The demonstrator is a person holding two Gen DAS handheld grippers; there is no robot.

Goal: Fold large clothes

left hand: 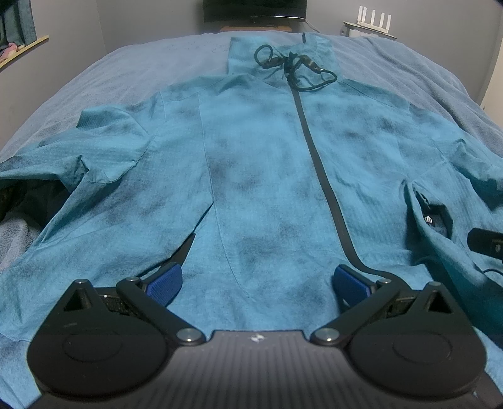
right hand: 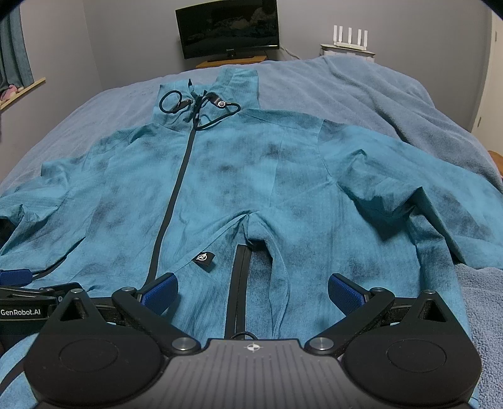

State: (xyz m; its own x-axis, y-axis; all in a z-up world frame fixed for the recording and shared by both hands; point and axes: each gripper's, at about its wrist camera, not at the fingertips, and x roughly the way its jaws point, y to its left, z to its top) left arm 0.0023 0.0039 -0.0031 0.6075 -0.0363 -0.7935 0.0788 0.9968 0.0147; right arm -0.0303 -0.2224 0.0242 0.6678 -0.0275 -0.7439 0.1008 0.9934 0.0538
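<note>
**Teal jacket spread flat, both grippers held open above its hem**

A teal jacket (left hand: 257, 176) is laid front-up on a blue bedspread (left hand: 141, 66), its black zipper (left hand: 317, 163) closed and its collar, with a black drawcord (right hand: 201, 107), turned toward the far wall. The left gripper (left hand: 257, 283) is held over the hem with its blue pads (left hand: 165, 281) spread wide and nothing between them. The right gripper (right hand: 251, 291) is likewise held agape above the jacket's right-hand hem, beside a small black label (right hand: 203, 257). A dark monitor (right hand: 228, 28) is seen behind the bed.
</note>
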